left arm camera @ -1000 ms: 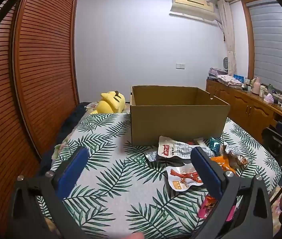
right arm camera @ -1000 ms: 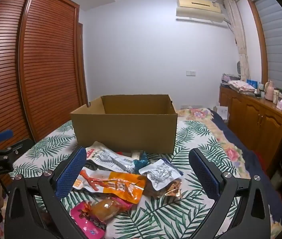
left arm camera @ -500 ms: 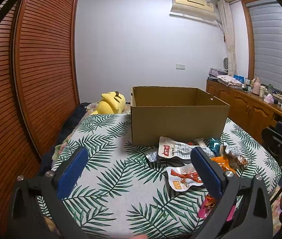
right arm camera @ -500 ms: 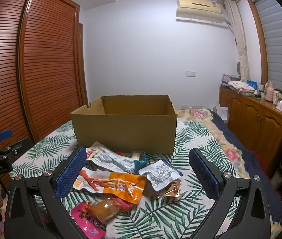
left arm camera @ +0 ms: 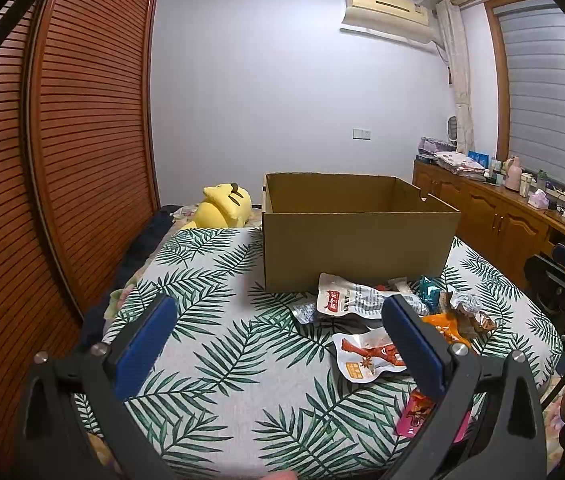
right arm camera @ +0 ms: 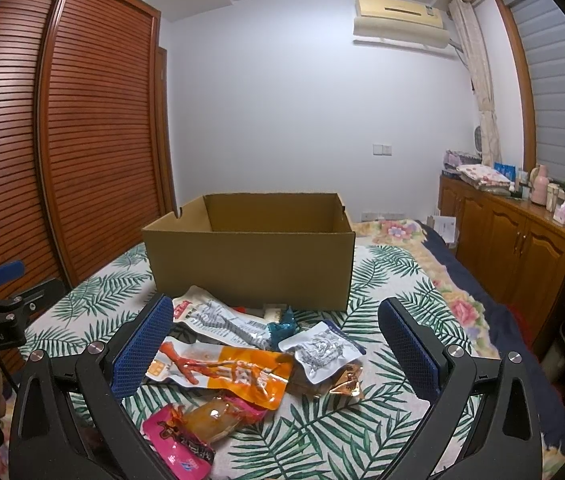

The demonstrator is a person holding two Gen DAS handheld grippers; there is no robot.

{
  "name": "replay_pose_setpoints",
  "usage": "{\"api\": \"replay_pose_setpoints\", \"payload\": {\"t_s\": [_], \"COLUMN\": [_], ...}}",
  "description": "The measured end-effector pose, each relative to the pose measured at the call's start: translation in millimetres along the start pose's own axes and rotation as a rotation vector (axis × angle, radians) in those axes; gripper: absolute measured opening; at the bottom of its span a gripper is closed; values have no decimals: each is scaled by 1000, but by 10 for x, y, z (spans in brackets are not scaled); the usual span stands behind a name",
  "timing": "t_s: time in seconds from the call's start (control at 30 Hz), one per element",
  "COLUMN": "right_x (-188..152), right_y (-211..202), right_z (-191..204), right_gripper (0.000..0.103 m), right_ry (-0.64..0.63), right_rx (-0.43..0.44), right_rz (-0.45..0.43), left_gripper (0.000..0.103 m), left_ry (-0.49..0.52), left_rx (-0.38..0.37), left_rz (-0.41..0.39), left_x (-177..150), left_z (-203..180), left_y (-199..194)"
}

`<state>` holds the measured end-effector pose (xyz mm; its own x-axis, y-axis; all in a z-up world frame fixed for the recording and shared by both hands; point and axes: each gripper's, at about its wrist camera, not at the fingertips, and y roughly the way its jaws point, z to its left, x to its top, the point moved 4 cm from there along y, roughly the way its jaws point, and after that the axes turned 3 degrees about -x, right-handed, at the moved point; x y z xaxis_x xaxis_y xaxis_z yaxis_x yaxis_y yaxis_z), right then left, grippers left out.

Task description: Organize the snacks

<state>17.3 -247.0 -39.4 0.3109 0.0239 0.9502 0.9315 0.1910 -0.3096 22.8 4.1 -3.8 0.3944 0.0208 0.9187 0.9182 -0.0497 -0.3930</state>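
An open cardboard box stands on a bed spread with a palm-leaf cover, its top flaps absent from view and its inside bare as far as the far wall shows. The snacks lie in a loose heap on the cover just in front of the box's near wall: a silver-and-red pouch touching the box's foot, a small teal wrapper beside it, an orange chicken-feet pack nearer, a grey-and-white pouch to its right resting on a brown foil pack, and a pink packet nearest of all.

The right gripper hovers over this heap with its jaws spread wide and holding nothing. The left gripper hangs to the left of the heap, over bare cover, its jaws likewise wide apart and empty.

A yellow plush toy lies at the far left of the box. A wooden cabinet runs along the right wall.
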Motion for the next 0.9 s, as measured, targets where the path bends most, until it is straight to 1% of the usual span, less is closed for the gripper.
{"api": "replay_pose_setpoints", "payload": {"t_s": [0.53,0.8,0.9], "right_x": [-2,-37,-67], "right_y": [-15,-245,-325], "right_z": [0,-84,-158], "right_gripper": [103,103,103], "right_ry": [-2,-16,-4], "right_rx": [0,-15,-13], "right_rz": [2,14,29], "left_gripper": [103,103,103], "left_ry": [0,-3,2], "left_rx": [-5,-22,-42], "left_rz": [8,45,69], "left_x": [-36,-170,-234], "left_z": [-16,-94,-156], "left_y": [6,60,90]}}
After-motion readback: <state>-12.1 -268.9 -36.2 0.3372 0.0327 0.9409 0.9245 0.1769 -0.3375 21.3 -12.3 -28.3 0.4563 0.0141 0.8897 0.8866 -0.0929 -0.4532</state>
